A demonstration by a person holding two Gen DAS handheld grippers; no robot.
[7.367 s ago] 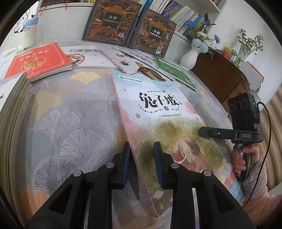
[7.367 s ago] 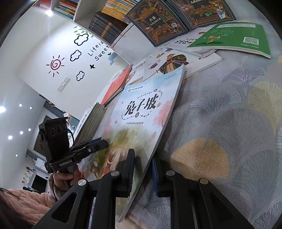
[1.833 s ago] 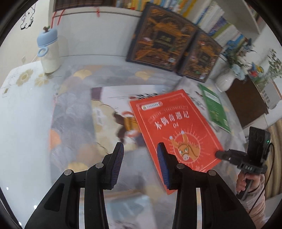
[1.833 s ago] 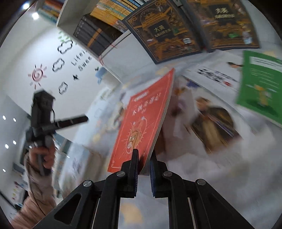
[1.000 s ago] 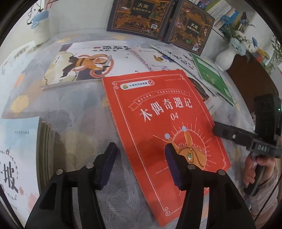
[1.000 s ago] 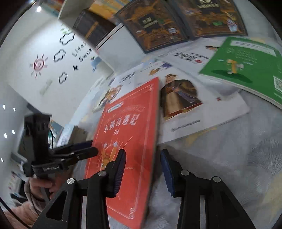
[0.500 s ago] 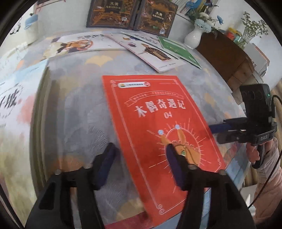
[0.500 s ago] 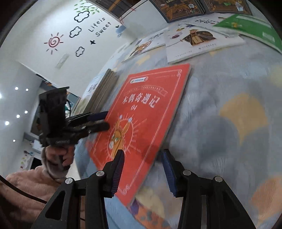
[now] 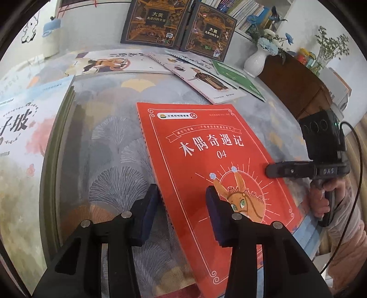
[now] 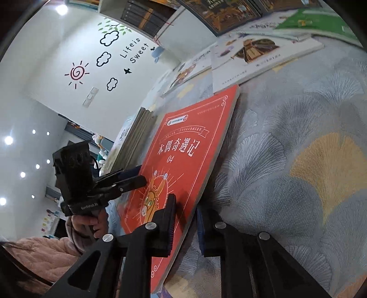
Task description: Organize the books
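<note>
Sorting is only partly done, by my reading: a stack of books (image 9: 34, 142) sits at the left edge of the desk (image 9: 110, 137) with a pale blue title on top, while several picture books stay scattered along the far edge, among them a white picture book (image 9: 206, 82) and a green book (image 9: 238, 80), under two dark encyclopedia volumes (image 9: 158, 20) that lean against the shelf. The red book (image 9: 206, 155) lies at the near edge of the desk, its lower corner overhanging, just beside the stack but apart from it, so it has yet to join the pile. The right gripper (image 10: 183, 224) has its fingers pressed together on the red book's near right edge, one finger on the cover and one beneath. The left gripper (image 9: 181, 206) straddles the book's spine side; its fingers are partly spread and closing, the book's edge between them, and the pads do not visibly press on it. Gathering the remaining books looks like most of the work left.
</note>
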